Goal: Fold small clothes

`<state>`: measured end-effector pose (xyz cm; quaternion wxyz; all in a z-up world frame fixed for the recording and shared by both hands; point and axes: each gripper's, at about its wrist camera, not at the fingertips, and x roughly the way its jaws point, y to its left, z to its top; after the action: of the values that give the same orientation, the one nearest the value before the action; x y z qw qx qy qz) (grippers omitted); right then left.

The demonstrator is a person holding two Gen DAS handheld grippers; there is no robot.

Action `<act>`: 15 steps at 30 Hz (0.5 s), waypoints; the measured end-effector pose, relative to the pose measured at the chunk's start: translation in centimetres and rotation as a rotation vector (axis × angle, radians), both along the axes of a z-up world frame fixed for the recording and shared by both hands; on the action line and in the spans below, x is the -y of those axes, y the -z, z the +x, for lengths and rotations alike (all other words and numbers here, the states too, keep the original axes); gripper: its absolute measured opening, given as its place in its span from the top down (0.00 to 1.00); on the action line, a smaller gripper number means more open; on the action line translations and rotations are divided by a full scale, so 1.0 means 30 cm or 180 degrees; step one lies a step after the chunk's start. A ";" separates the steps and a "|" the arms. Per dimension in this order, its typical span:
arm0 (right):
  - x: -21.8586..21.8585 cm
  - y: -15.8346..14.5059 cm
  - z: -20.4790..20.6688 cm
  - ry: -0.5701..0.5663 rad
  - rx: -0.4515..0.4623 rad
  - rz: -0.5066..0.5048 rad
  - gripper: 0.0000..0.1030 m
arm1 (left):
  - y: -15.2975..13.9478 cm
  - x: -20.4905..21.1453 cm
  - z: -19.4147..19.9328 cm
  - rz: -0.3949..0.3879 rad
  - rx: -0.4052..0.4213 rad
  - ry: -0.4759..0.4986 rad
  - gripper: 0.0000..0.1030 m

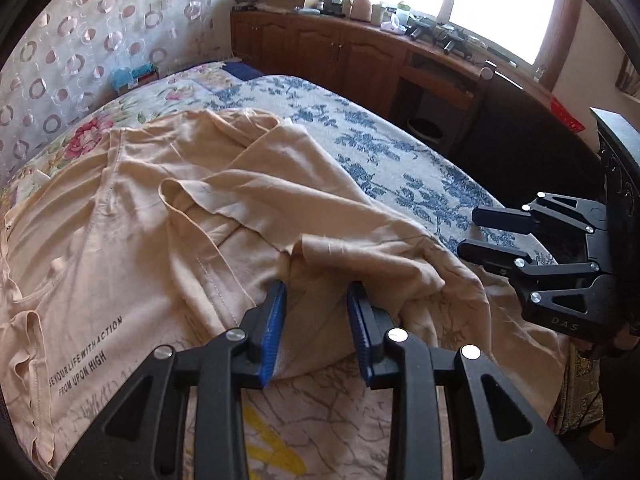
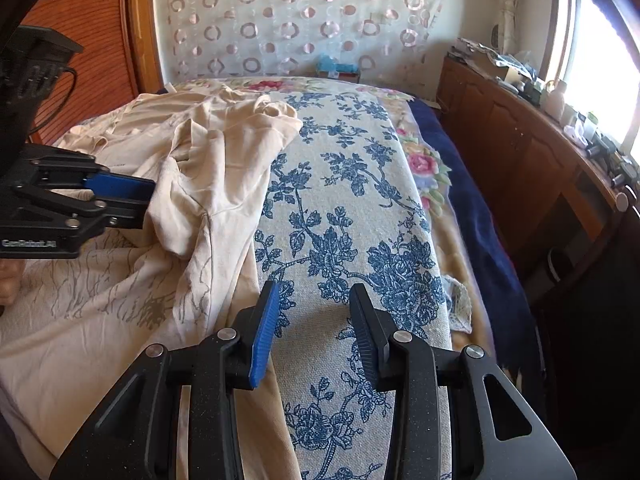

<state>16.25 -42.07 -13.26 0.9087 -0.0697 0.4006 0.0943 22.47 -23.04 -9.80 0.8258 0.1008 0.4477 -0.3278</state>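
left hand-held gripper (image 1: 316, 296): spread around peach shirt (image 1: 132, 216) fold | right hand-held gripper (image 2: 314, 300): spread, empty

Daylight floods in from the window (image 1: 492, 4), blown out to pure white at one o'clock in the left wrist view and at three o'clock in the right. Bedspread (image 2: 344, 208) evenly lit, soft shadows. Heavy fisheye bending and dark vignette at corners; focus sharp throughout.

The left gripper (image 1: 316, 300) has its jaws apart around a raised fold of the beige shirt (image 1: 120, 208), which lies crumpled on the bed (image 1: 380, 152). The right gripper (image 1: 476, 230) hovers at the right, also parted, above the blue-flowered cover.
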 end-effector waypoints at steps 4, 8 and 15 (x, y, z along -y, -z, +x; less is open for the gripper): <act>0.005 -0.003 -0.004 -0.0005 0.0011 -0.0023 0.65 | 0.001 0.013 -0.022 -0.0066 0.0010 0.0177 0.72; 0.008 -0.004 -0.006 -0.0007 0.0008 -0.0017 0.65 | 0.002 0.036 -0.039 0.0084 0.0114 0.0244 0.88; 0.000 -0.004 -0.004 -0.0006 0.0007 -0.0015 0.65 | -0.034 -0.029 -0.066 -0.0017 0.0202 0.0132 1.00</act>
<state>16.12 -42.08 -13.15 0.9089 -0.0723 0.3997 0.0942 20.49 -22.17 -8.78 0.8329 0.1183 0.4182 -0.3426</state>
